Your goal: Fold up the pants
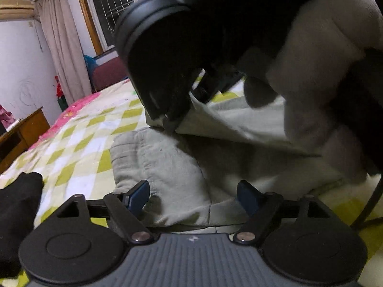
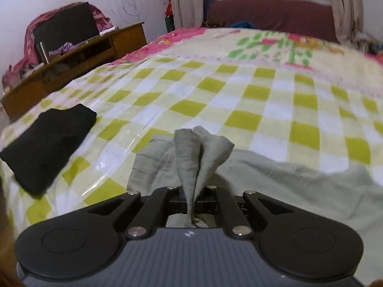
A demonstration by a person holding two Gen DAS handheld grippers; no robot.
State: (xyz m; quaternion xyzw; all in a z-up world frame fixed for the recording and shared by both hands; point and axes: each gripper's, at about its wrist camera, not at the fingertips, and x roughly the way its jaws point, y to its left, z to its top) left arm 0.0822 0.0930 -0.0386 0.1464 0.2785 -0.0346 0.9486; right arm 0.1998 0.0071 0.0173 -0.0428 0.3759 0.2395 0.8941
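Pale grey-green pants [image 1: 165,167] lie on the checked bedspread [image 1: 79,143]. In the left wrist view my left gripper [image 1: 192,195] is open, its blue pads [image 1: 138,195] hovering over the waistband end. Above it, the right gripper [image 1: 171,123] holds a lifted layer of the pants [image 1: 239,117] pulled over the lower layer; a gloved hand grips that tool. In the right wrist view my right gripper [image 2: 192,198] is shut on a bunched fold of the pants [image 2: 198,153], which stands up between the jaws; the rest of the pants [image 2: 299,186] spread to the right.
A folded black garment [image 2: 47,143] lies on the bed [image 2: 239,100] to the left, also in the left wrist view [image 1: 16,203]. A wooden desk [image 2: 79,59] stands beyond the bed's left edge. A maroon sofa [image 2: 270,14] and curtained window sit at the far end.
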